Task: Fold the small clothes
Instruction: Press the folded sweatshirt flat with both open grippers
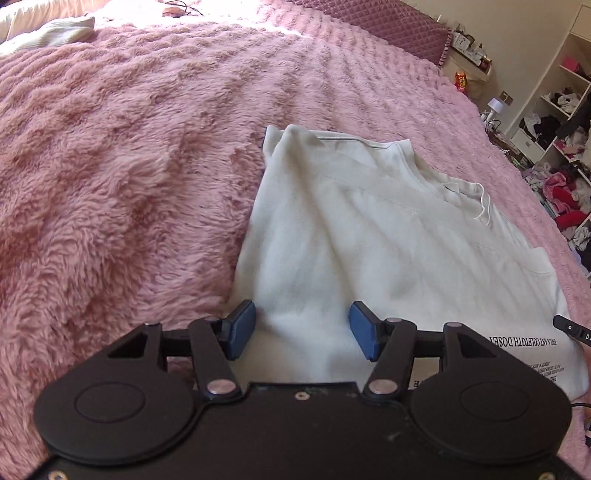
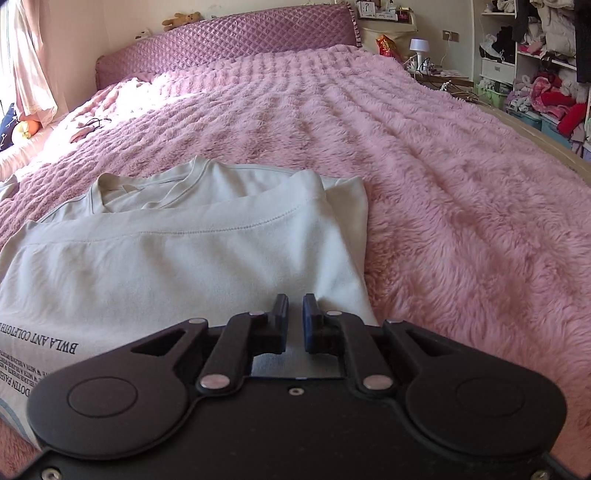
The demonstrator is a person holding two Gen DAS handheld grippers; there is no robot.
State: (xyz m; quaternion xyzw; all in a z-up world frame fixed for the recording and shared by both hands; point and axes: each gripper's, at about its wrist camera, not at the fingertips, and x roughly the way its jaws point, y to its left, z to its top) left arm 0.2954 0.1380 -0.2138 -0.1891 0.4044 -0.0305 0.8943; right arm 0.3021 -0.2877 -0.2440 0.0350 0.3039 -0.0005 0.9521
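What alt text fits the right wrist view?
The right gripper, jaws nearly shut, pinches the near edge of a white T-shirt lying partly folded on a fluffy pink bedspread. Behind are a purple headboard and cluttered shelves.

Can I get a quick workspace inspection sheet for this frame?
Surface: pink fluffy blanket covering the bed, purple quilted headboard behind.
Job's things: white T-shirt, partly folded, printed text at the near edge.
Clutter: second pale garment at the far corner; small dark item on the blanket.
Grippers: left hand-held gripper open over the shirt, nothing between the pads; right hand-held gripper shut, shirt fabric at its pads.
Cables: dark cord at the shirt's edge.
Surroundings: shelves of clothes, bedside lamp, plush toy on the headboard.
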